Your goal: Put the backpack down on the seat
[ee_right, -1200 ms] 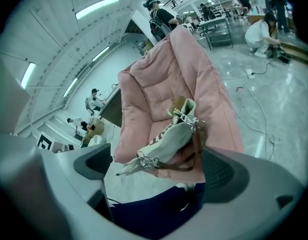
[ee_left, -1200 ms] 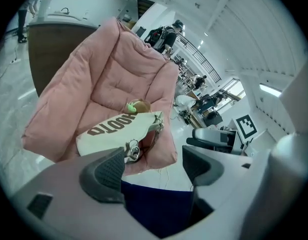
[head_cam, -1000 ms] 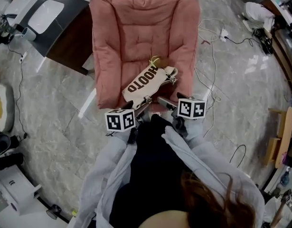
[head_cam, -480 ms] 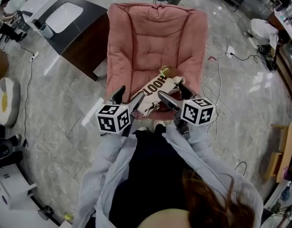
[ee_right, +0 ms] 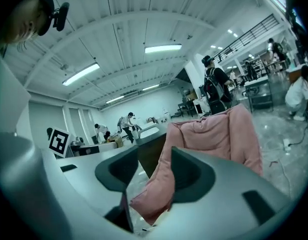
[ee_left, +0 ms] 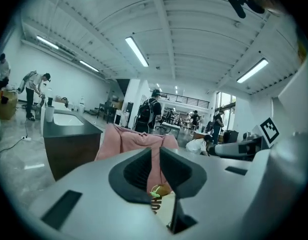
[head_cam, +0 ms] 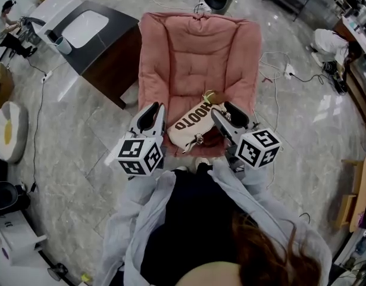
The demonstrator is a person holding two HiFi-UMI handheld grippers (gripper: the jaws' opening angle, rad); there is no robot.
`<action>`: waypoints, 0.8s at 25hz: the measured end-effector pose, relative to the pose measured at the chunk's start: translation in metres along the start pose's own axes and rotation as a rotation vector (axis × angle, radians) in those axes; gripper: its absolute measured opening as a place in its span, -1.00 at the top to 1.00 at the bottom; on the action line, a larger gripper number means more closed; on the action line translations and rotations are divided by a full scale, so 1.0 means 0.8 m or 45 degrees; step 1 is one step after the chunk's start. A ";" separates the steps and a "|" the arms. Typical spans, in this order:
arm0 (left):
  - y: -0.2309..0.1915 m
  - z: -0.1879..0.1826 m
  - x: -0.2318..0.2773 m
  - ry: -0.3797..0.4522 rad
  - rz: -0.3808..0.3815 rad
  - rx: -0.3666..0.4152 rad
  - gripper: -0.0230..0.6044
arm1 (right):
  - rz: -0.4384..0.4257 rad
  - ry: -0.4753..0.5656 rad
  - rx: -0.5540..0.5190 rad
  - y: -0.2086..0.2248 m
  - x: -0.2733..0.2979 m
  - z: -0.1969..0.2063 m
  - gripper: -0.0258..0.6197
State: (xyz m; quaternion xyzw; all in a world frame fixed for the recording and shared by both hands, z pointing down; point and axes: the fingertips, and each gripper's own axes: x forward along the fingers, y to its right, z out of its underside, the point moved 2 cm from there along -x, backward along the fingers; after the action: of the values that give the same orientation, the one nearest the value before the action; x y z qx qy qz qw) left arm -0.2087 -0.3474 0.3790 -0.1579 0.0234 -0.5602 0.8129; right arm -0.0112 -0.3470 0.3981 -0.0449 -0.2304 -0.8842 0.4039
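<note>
The cream backpack (head_cam: pixel 191 123) with dark lettering lies slanted on the front of the pink padded chair's seat (head_cam: pixel 194 52), a yellow-green charm (head_cam: pixel 209 95) at its upper end. My left gripper (head_cam: pixel 153 111) hovers just left of the bag, its jaws closing to a narrow gap with nothing between them. My right gripper (head_cam: pixel 223 109) hovers at the bag's right side, jaws also closing and empty. In the left gripper view the bag (ee_left: pixel 163 209) and charm show through the slit between the jaws (ee_left: pixel 155 154). The right gripper view looks past its jaws (ee_right: pixel 154 166) at the chair's side (ee_right: pixel 209 129).
A dark cabinet with a white basin top (head_cam: pixel 93 31) stands left of the chair. Cables (head_cam: pixel 272 70) trail over the marble floor to the right, near a white bundle (head_cam: pixel 328 40). A round cushion (head_cam: pixel 9 130) lies at far left. People (ee_left: pixel 149 111) stand behind the chair.
Both grippers came up from the bag's near end and now flank it, tilted upward. Their jaws have narrowed. The backpack stays lying on the seat.
</note>
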 end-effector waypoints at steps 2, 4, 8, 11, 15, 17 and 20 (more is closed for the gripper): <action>-0.004 -0.009 -0.003 0.064 -0.018 -0.021 0.82 | 0.021 0.049 0.016 0.003 -0.003 -0.006 0.58; -0.006 -0.014 -0.006 0.104 -0.019 -0.027 0.86 | 0.024 0.095 0.034 0.005 -0.007 -0.010 0.89; -0.008 -0.012 -0.009 0.110 0.012 -0.052 0.88 | 0.024 0.116 -0.022 0.005 -0.011 -0.012 0.89; -0.010 -0.007 -0.009 0.112 0.025 -0.072 0.88 | 0.082 0.087 -0.119 0.016 -0.012 -0.009 0.90; -0.010 -0.002 -0.005 0.092 0.027 -0.047 0.88 | 0.119 0.099 -0.100 0.030 -0.016 -0.007 0.90; -0.011 0.000 -0.004 0.084 0.030 -0.045 0.88 | 0.135 0.102 -0.102 0.034 -0.017 -0.008 0.90; -0.011 0.002 -0.004 0.076 0.035 -0.047 0.88 | 0.151 0.094 -0.115 0.035 -0.018 -0.006 0.90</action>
State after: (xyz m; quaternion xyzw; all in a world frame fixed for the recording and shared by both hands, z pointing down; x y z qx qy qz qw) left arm -0.2176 -0.3467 0.3829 -0.1555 0.0601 -0.5529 0.8164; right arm 0.0194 -0.3551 0.4003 -0.0440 -0.1720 -0.8692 0.4615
